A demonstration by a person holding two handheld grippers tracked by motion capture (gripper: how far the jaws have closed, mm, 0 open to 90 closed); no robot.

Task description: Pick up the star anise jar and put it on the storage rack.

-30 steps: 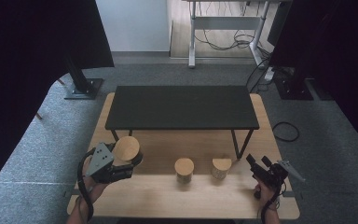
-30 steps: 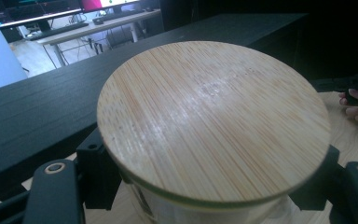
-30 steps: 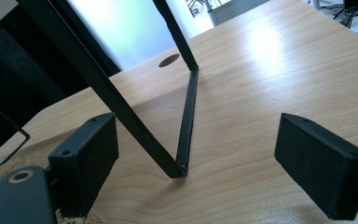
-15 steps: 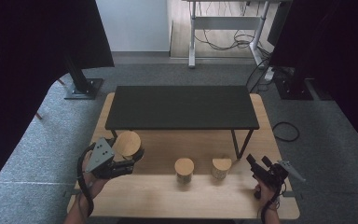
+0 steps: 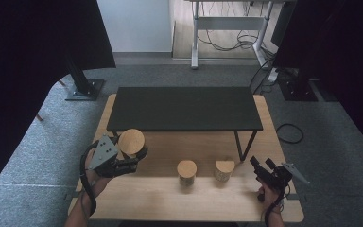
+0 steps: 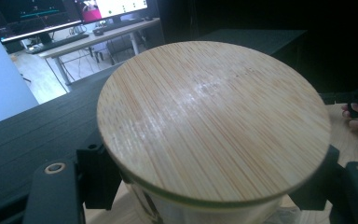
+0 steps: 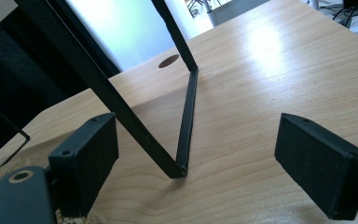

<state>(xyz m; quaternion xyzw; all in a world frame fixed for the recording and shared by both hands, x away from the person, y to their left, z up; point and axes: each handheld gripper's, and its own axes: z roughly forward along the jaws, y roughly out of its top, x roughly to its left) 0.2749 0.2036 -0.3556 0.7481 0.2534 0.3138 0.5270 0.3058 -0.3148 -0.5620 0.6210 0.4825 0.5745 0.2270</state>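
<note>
Left gripper (image 5: 131,158) nearer, jar (image 5: 131,142) clamped

Your left jar lid (image 6: 214,121): pale bamboo, fine straight grain. Worktop (image 5: 170,203): light wood. Raised shelf (image 5: 184,109): black. Your gripper fingers (image 7: 86,158): black. Floor (image 5: 38,156): grey carpet.

Bamboo-lidded jar (image 5: 132,143), gripped, table's left

Left gripper (image 5: 131,158) apparently clamped around wood-lidded jar (image 5: 131,142), off table (image 5: 151,208).
</note>
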